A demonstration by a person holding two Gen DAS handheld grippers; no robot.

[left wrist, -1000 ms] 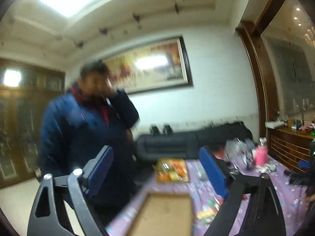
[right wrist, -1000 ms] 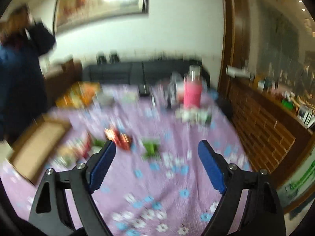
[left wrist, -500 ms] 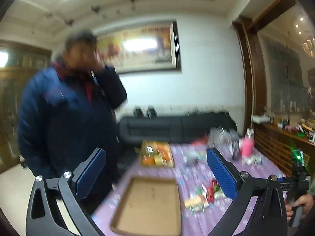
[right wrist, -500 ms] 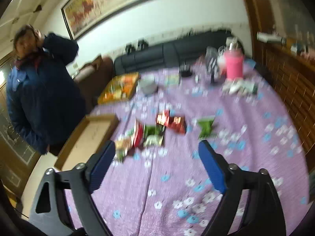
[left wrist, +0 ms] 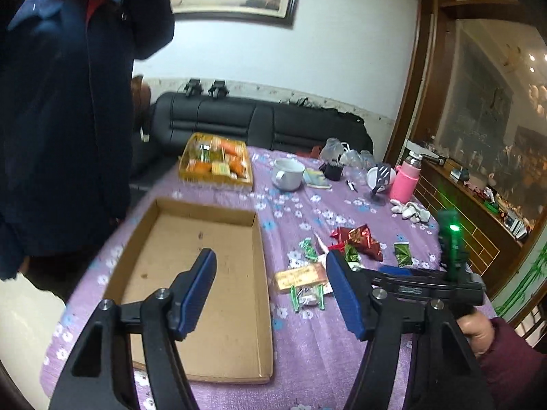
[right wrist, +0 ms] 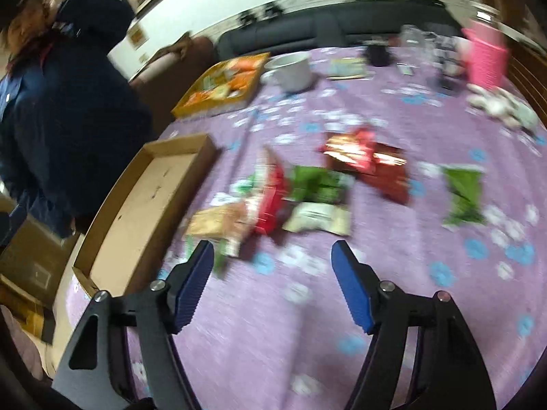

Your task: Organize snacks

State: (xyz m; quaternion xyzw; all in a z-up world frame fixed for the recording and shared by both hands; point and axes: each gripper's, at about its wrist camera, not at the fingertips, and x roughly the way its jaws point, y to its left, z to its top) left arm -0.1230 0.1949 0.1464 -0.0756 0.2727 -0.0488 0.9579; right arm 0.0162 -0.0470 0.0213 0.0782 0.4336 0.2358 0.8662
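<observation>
Above the purple floral tablecloth (right wrist: 342, 307), both the right gripper (right wrist: 271, 283) and left gripper (left wrist: 270, 292) have tipped downward, wide open and empty. Loose foil snack packets (right wrist: 301, 188) now lie at twelve o'clock of the right gripper, the empty shallow cardboard tray (left wrist: 191, 266) at nine, so picking can likely begin.

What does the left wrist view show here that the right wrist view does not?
Only the left wrist view shows the right gripper's body with its green light and the hand holding it. Only the right wrist view shows the open right gripper over bare tablecloth. Both show the empty cardboard tray, the loose snack packets and the white mug.
</observation>
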